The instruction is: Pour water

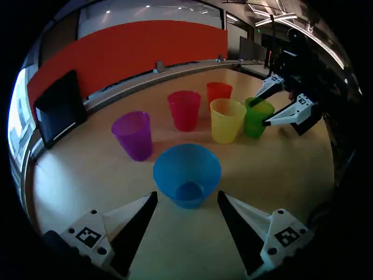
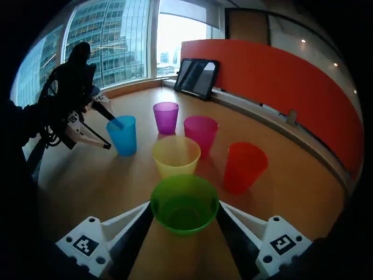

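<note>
blue cup (image 1: pixel 187 173) stands inside the widely spread left gripper (image 1: pixel 186 193).

Cups (image 1: pixel 186 175) clustered on table (image 1: pixel 93 186), tablet (image 1: pixel 58 109) behind

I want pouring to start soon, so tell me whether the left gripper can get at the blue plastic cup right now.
Probably yes: the blue plastic cup stands upright between the left gripper's open fingers, nothing in the way. The purple plastic cup stands clear to one side.
</note>
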